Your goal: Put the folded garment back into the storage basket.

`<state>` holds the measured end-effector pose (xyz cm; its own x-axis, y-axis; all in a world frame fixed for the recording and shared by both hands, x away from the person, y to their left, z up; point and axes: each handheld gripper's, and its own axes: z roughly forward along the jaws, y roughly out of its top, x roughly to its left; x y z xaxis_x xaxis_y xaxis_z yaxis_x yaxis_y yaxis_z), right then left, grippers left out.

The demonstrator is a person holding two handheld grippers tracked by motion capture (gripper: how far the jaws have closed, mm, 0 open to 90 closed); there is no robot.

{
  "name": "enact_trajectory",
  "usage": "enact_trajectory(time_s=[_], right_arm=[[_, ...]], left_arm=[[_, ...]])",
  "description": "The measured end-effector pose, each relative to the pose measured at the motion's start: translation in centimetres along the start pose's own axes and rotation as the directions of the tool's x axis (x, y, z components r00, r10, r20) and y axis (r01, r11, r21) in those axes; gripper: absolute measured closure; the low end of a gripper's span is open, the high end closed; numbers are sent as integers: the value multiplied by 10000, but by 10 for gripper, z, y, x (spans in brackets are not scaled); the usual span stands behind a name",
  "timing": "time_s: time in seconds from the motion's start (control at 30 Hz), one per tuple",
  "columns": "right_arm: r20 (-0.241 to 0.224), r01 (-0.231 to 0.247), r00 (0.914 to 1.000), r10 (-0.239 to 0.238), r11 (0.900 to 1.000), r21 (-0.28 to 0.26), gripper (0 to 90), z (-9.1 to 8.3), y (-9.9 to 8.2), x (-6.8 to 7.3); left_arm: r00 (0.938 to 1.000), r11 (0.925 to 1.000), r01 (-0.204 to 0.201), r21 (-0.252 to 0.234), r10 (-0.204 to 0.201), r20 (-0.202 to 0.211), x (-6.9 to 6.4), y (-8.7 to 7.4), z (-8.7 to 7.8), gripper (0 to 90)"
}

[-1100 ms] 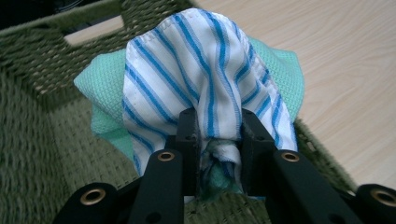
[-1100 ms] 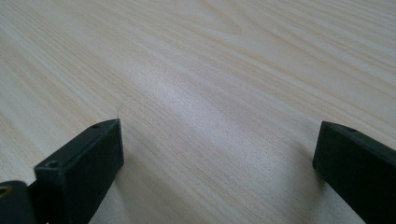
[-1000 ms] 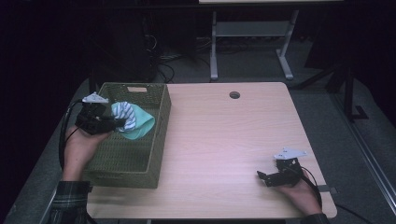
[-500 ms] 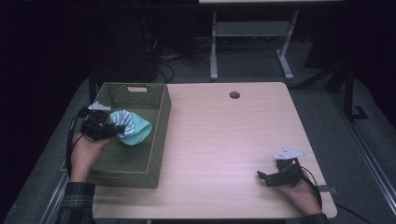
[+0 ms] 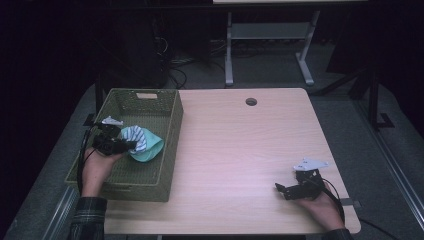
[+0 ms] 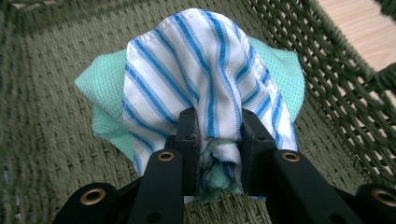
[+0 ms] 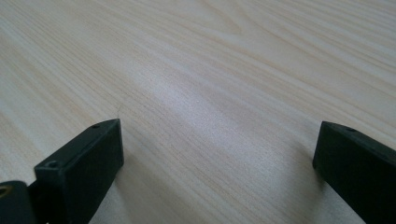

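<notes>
The left gripper [image 5: 116, 143] is inside the green woven basket [image 5: 165, 165] at the left of the high view, with its jaws clamped on a bunched fold of a blue-and-white striped cloth [image 6: 196, 88]. A mint-green waffle cloth [image 6: 105, 88] lies folded around the striped one, and a bit of it appears to be pinched in the same grip. In the left gripper view the bundle sits at centre frame, resting on or just above the basket floor, with the basket's right wall close by at the upper right of that frame.

The right gripper [image 5: 295, 189] rests at the lower right of the high view on the bare wooden surface [image 5: 250, 145], well apart from the basket. Its jaws stand wide open with nothing between them.

The step in hand looks like setting the cloth bundle down in the basket. To do it well:

1. Bring the bundle low until its bulk rests on the basket floor before letting go, so it does not spring open.
2. Keep the bundle away from the right wall, where the open weave could snag a hem.
3. Open the jaws fully, then draw the gripper back along its own axis; loose threads sit between the pads and could drag the striped cloth out again.
4. Lift straight up past the rim.
5. Leave the right gripper parked where it is.
</notes>
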<state>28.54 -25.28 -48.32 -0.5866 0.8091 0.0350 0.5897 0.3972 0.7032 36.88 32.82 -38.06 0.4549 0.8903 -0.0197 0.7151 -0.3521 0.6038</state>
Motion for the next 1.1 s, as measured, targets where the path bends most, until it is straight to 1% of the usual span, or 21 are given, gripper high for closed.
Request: enact_trajectory(time_s=[0.23,0.43,0.5,0.53,0.67,0.7,0.77,0.83,0.9,1.0,1.07,1.1], right_arm=[[3,-2,10000,2,10000,2,12,0,0,0],[4,1,10000,-1,10000,-3,12,0,0,0],[4,-1,10000,1,10000,-3,12,0,0,0],[3,2,10000,-2,10000,8,12,0,0,0],[3,2,10000,-2,10000,1,12,0,0,0],[4,0,10000,0,10000,-3,12,0,0,0],[3,-1,10000,1,10000,-2,12,0,0,0],[4,-6,10000,6,10000,0,12,0,0,0],[3,-6,10000,6,10000,2,12,0,0,0],[4,-6,10000,6,10000,0,12,0,0,0],[4,-7,10000,7,10000,-2,12,0,0,0],[3,-5,10000,5,10000,3,12,0,0,0]], left_arm=[[10000,9990,-33,445,30,77,0,-4,12,718],[10000,9950,-93,997,94,0,-1,-7,21,708],[9998,9921,-186,1242,188,-9,0,-7,23,704],[9999,9908,-129,1350,125,35,0,-7,24,700],[9999,9845,-159,1745,162,-7,0,-9,28,690],[9999,9825,-131,1859,132,6,0,-9,30,687],[9998,9769,-220,2126,216,44,0,-10,33,674],[9994,9701,-333,2405,328,63,0,-11,36,656],[9994,9653,-350,2587,332,113,-1,-11,38,633],[9994,9649,-338,2605,322,102,-1,-11,38,579],[9995,9670,-304,2531,304,39,0,-10,37,518],[9995,9684,-305,2475,308,30,0,-10,37,473]])
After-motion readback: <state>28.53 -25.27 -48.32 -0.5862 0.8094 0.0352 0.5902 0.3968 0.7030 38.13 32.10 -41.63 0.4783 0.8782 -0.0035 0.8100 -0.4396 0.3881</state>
